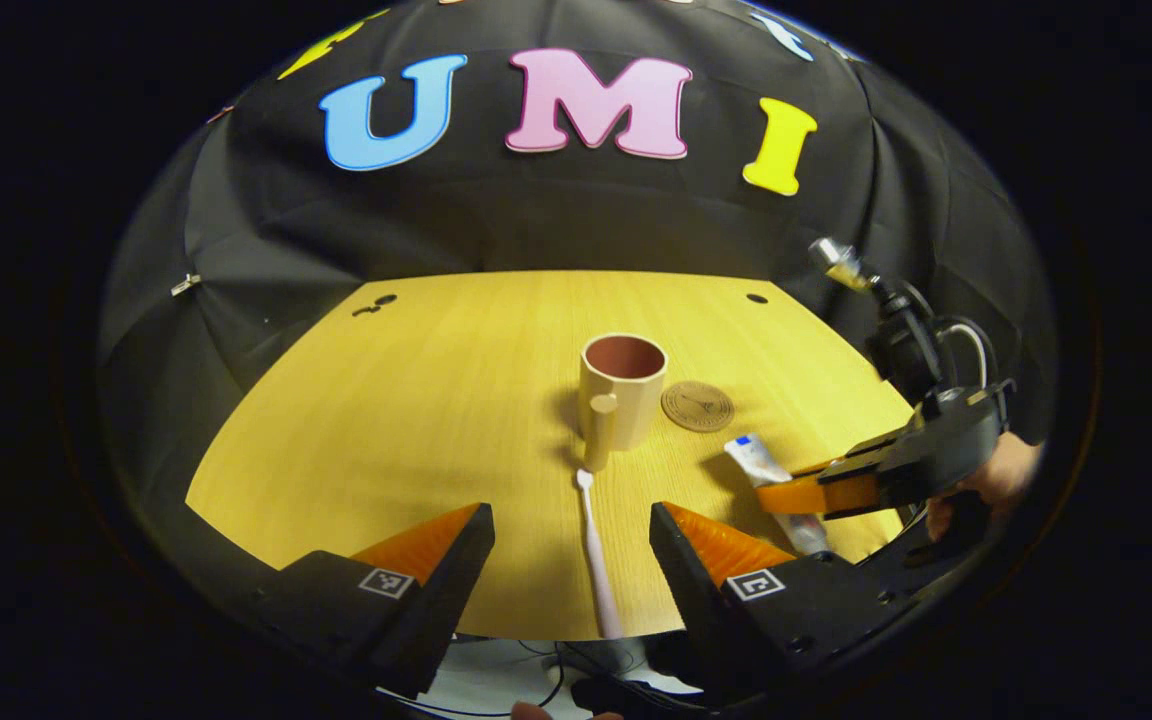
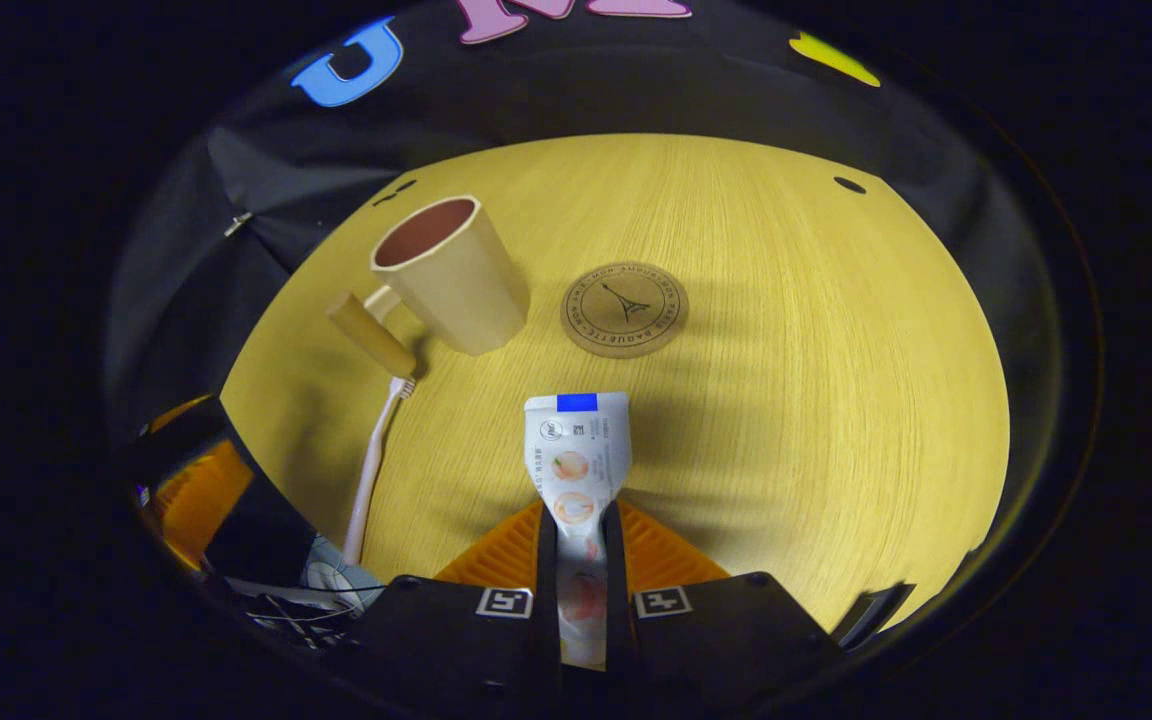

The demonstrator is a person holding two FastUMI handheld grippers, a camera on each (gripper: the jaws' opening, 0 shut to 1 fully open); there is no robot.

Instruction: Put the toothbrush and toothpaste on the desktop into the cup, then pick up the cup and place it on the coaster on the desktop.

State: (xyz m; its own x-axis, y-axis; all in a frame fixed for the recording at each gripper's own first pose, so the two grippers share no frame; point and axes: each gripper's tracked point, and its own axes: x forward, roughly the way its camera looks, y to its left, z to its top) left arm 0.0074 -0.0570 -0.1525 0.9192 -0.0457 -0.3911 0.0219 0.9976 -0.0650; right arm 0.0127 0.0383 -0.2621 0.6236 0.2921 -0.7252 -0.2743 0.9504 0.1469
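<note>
Toothpaste (image 2: pixel 578 470) (white tube, blue band at its far end) lies pinched in the right tool (image 2: pixel 576 560); left tool (image 1: pixel 571 545) spread astride the toothbrush (image 1: pixel 596 560).

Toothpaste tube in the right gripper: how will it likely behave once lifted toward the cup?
The toothpaste tube looks soft and flattened, so it may sag beyond the right gripper, whose fingers clamp it. It seems light. The tall cup could tip if the tube nudges its rim.

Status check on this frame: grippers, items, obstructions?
Right gripper shut on white toothpaste tube. Left gripper open over white toothbrush. Beige cup empty, path clear.
</note>
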